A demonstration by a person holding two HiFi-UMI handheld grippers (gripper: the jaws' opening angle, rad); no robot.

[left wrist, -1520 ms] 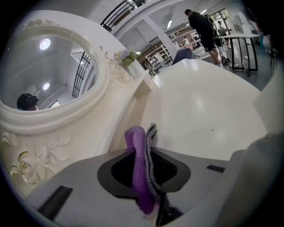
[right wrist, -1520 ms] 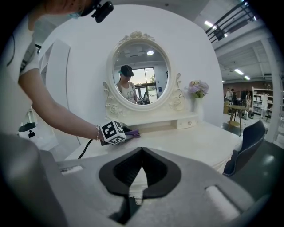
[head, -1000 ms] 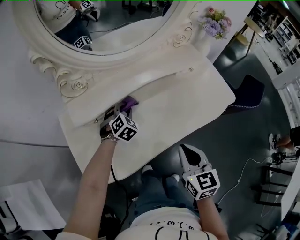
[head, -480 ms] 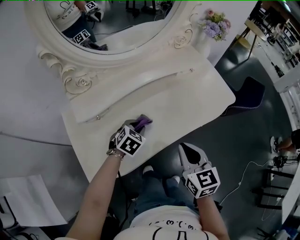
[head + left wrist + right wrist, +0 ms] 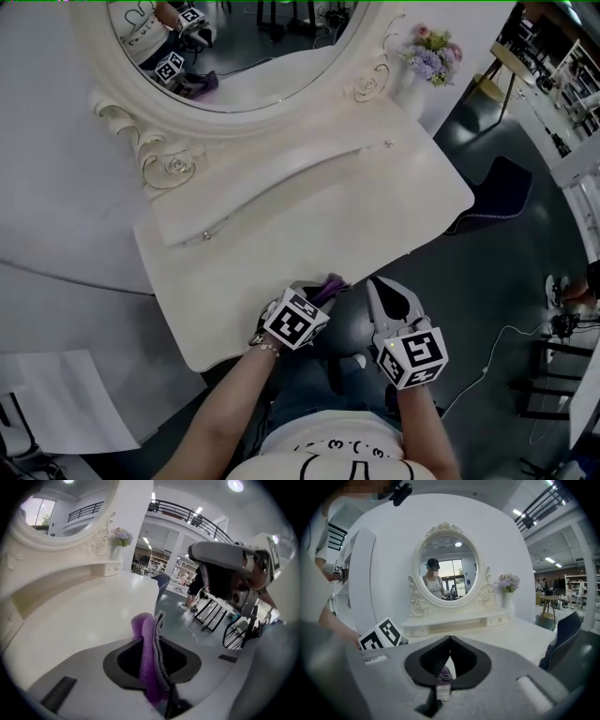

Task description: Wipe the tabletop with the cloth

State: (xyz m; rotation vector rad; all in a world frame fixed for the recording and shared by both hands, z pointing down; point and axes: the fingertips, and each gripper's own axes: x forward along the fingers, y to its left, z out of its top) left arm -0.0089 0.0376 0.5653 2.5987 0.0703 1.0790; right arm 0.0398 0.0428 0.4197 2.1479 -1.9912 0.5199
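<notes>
The purple cloth (image 5: 329, 286) sits at the near edge of the cream dressing-table top (image 5: 356, 202), pinched in my left gripper (image 5: 317, 296). In the left gripper view the cloth (image 5: 149, 653) stands folded between the closed jaws, and the tabletop (image 5: 79, 616) spreads out to the left. My right gripper (image 5: 386, 295) hangs just off the table's front edge, right beside the left one, its jaws shut with nothing in them. Through the right gripper (image 5: 447, 641) view I see the left gripper's marker cube (image 5: 380, 634) and a bit of purple cloth (image 5: 444, 672).
An oval mirror (image 5: 244, 47) in an ornate frame stands at the back, above a raised shelf with drawer knobs (image 5: 281, 183). A vase of flowers (image 5: 428, 47) sits at the far right corner. A dark chair (image 5: 495, 187) stands to the right on the grey floor.
My left gripper has dragged the cloth from near the raised shelf across the tabletop to its near edge. The right gripper has stayed about where it was.
</notes>
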